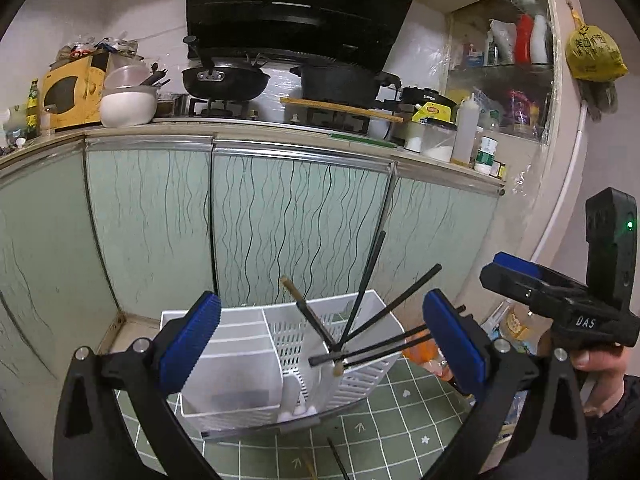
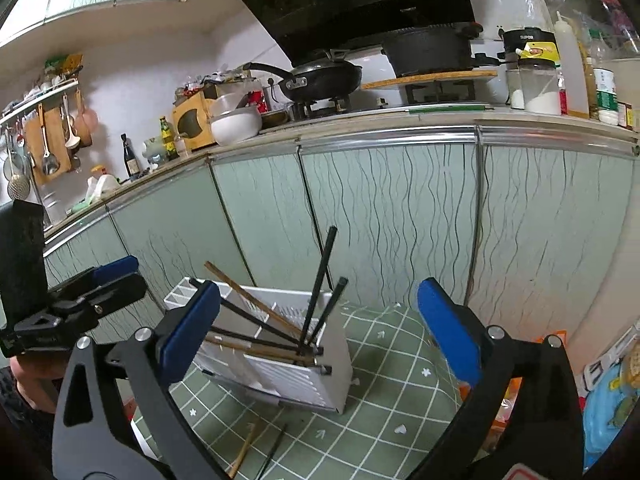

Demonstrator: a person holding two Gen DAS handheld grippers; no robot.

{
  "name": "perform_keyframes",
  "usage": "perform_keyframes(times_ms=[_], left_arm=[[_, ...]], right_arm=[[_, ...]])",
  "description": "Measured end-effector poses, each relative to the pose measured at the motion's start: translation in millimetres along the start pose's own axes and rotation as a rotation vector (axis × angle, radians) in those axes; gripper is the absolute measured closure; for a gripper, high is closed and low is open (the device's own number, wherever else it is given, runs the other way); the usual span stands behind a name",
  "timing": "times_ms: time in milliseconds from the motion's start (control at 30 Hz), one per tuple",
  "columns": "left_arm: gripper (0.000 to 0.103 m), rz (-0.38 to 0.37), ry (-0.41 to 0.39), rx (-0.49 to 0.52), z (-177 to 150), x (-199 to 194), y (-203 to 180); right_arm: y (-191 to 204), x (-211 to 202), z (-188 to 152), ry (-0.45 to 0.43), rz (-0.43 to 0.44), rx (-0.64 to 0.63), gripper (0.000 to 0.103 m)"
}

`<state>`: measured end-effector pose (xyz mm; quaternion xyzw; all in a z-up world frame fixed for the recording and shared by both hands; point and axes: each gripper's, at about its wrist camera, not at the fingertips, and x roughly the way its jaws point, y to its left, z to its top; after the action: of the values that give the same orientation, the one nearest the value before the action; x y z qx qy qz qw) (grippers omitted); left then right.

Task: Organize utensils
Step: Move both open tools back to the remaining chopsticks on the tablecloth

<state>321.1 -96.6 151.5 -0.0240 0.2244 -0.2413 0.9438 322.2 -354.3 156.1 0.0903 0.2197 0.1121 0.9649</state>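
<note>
Both grippers (image 1: 320,348) (image 2: 318,340) hover spread-fingered, aimed at the caddy (image 2: 320,376).

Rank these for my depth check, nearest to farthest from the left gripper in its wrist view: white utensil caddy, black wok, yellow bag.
From the left gripper:
1. White utensil caddy, directly between the fingers.
2. Black wok, on the stove above.
3. Yellow bag, hanging upper right.

Small kitchen. Pale green cabinet doors (image 1: 296,216) with wavy black lines sit under a cluttered worktop (image 2: 360,130). Black range hood (image 1: 304,4) hangs above the gas stove (image 1: 224,110); white tiled wall (image 2: 144,80) behind. Green grid-patterned floor (image 2: 384,392).
</note>
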Motion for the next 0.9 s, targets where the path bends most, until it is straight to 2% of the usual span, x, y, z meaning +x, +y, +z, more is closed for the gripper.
perform_keyframes(times_ms=[267,900], left_arm=[[0.004,0.031,0.004,0.042,-13,-25,-10],[0.004,0.098,0.004,0.084,-52,-84,-25]], right_arm=[[8,-19,-13,0.019,-0.035,-0.035,0.008],[41,-77,-73,0.054,-0.094,-0.118,0.008]])
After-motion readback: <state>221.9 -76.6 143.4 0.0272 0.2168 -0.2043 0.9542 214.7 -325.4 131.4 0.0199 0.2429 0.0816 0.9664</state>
